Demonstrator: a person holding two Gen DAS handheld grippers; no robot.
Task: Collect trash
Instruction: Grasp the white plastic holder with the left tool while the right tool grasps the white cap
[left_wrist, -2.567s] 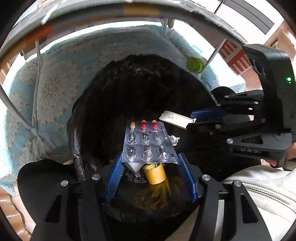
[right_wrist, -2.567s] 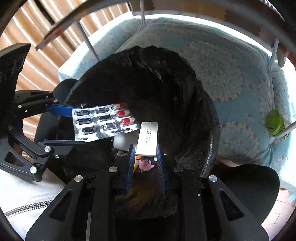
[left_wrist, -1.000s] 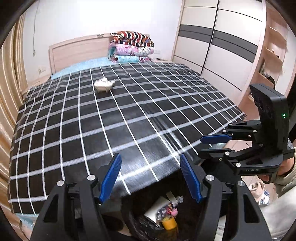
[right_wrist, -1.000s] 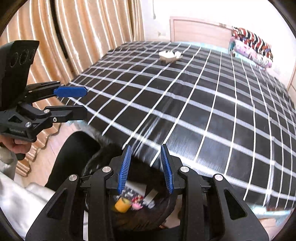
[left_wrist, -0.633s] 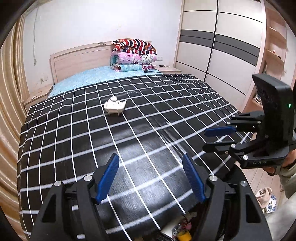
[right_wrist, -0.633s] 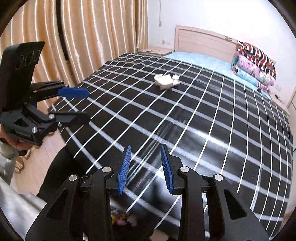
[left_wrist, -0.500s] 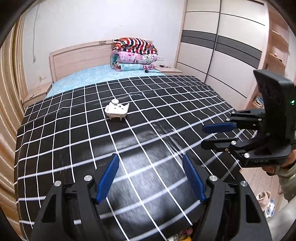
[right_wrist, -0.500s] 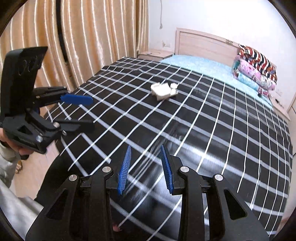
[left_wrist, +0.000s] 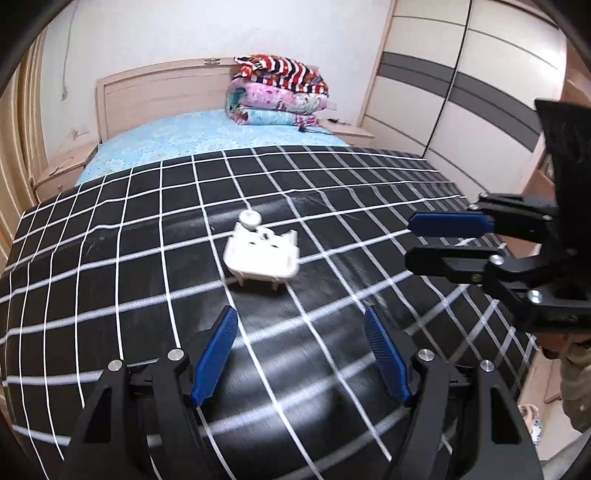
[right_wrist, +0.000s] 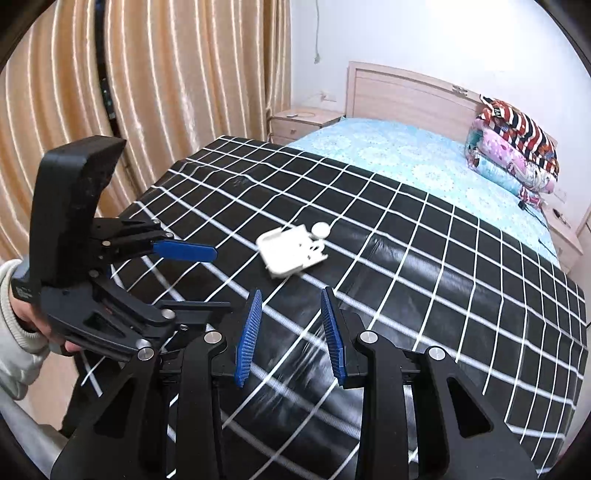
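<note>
From the left wrist, the white plastic piece (left_wrist: 261, 258) lies on the bed's black checked cover (left_wrist: 110, 266) straight ahead of the left gripper (left_wrist: 301, 350), jaws wide and empty; from the right wrist it lies ahead, slightly left of the right gripper (right_wrist: 290, 334), narrower, empty.

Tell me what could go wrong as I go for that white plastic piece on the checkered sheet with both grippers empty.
The small round cap sits loose against the white plastic piece; a grab may knock it away. The glossy checkered sheet looks slick, so the piece could slide. The left gripper and right gripper are close together and may collide.
</note>
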